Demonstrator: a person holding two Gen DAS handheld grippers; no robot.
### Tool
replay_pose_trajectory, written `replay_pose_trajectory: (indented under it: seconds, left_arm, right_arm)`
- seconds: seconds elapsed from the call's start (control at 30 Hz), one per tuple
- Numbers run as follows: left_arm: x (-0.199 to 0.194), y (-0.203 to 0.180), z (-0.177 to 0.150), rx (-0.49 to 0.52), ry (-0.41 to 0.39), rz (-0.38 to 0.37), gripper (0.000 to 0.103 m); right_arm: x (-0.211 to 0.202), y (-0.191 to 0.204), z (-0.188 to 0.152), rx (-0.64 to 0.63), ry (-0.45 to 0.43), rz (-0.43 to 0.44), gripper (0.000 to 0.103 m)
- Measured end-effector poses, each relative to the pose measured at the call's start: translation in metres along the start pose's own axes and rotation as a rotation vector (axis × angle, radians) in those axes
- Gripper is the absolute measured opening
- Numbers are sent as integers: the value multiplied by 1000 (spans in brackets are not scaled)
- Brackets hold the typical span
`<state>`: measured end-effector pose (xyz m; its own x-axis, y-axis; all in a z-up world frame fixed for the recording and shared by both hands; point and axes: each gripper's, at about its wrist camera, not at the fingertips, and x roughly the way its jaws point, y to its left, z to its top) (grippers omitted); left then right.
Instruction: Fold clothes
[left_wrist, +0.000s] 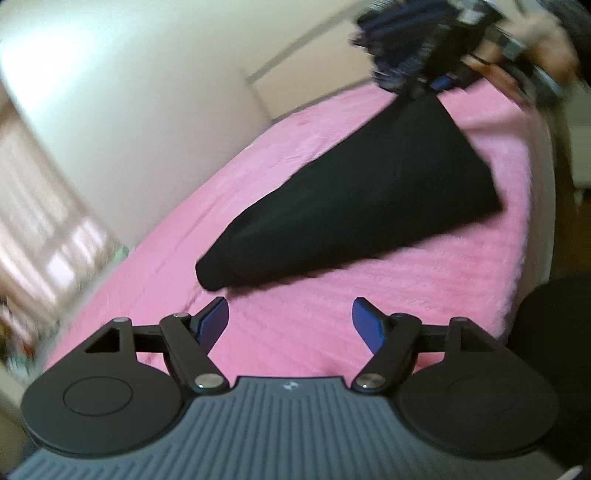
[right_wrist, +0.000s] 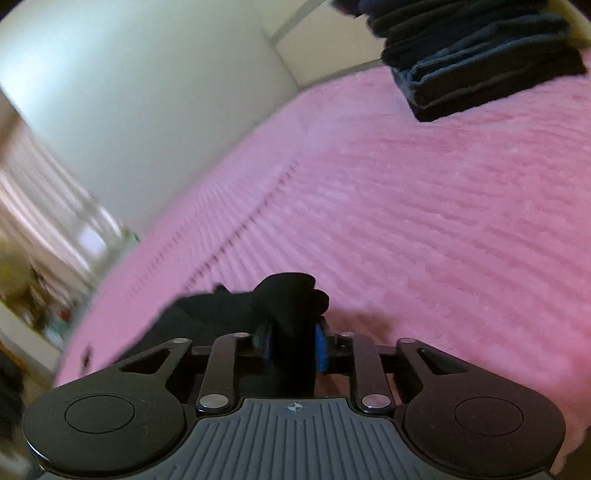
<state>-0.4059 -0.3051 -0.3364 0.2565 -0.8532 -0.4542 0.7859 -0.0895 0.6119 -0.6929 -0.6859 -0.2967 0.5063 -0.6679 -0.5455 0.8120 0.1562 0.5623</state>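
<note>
Black garment (left_wrist: 354, 206) pinched by my right gripper (right_wrist: 293, 347); my left gripper (left_wrist: 290, 325) gapes empty; only right-wrist view shows folded stack (right_wrist: 480, 55) at the bed's (right_wrist: 406, 221) far edge.

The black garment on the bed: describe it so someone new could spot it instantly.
Start at the pink bedspread. Across it stretches the black garment, lifted at one end by the right gripper. Unlike the folded dark stack at the far edge, it is one long, plain black, unfolded piece.
</note>
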Motion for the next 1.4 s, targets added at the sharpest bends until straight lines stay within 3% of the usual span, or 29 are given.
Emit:
replay_pose_trajectory:
  seconds: [0.03, 0.1, 0.23, 0.27, 0.33, 0.4, 0.5, 0.57, 0.67, 0.73, 0.8, 0.93, 1.07, 1.1, 1.13, 1.2, 1.27, 1.37, 1.4]
  left_arm:
    - [8, -2, 1, 57, -4, -2, 72]
    - [27, -8, 1, 197, -18, 13, 72]
    - [70, -8, -2, 431, -58, 19, 72]
    - [80, -7, -4, 488, -72, 23, 72]
    - [103, -5, -9, 611, -100, 28, 73]
    - [122, -3, -12, 711, -124, 18, 73]
    - [145, 4, -11, 757, -153, -14, 72]
    - [157, 9, -8, 767, -154, -37, 72]
    - [166, 18, -3, 735, -148, -71, 76]
    - [165, 20, -2, 723, -154, -78, 76]
    - [164, 18, -5, 743, -170, -68, 74]
    - [159, 7, -11, 851, -224, -29, 74]
    - [153, -8, -8, 933, -256, -15, 72]
    - [150, -12, -5, 937, -256, -23, 62]
    - [148, -17, -2, 937, -250, -35, 60]
    - [143, -26, 1, 929, -229, -45, 51]
    - [139, -26, 4, 890, -200, -56, 42]
    - [137, -19, 17, 777, -151, -102, 38]
    - [137, -13, 26, 716, -133, -130, 37]
  right_arm:
    - [-7, 7, -4, -55, -16, -21, 45]
    - [-27, 22, -22, -173, -53, -61, 59]
    - [-66, 72, -78, -506, -48, -13, 63]
    - [-71, 85, -99, -607, -27, 9, 64]
    - [-79, 112, -140, -810, 14, 52, 75]
    - [-73, 136, -184, -1046, 60, 46, 76]
    - [-55, 158, -233, -1345, 67, -38, 76]
    - [-38, 162, -246, -1454, 116, -103, 76]
    - [-30, 164, -254, -1584, 111, -123, 75]
    - [-26, 161, -243, -1608, 126, -98, 53]
    - [-30, 156, -221, -1550, 134, -53, 39]
    - [-62, 149, -192, -1511, 100, -70, 36]
    - [-76, 125, -196, -1533, 95, -114, 39]
    - [-77, 119, -204, -1558, 85, -129, 47]
    - [-78, 114, -213, -1583, 68, -151, 68]
    - [-80, 106, -233, -1629, 16, -200, 89]
    - [-80, 99, -248, -1671, 0, -212, 89]
    - [-63, 91, -257, -1742, -26, -255, 88]
    - [-58, 89, -256, -1761, -36, -267, 77]
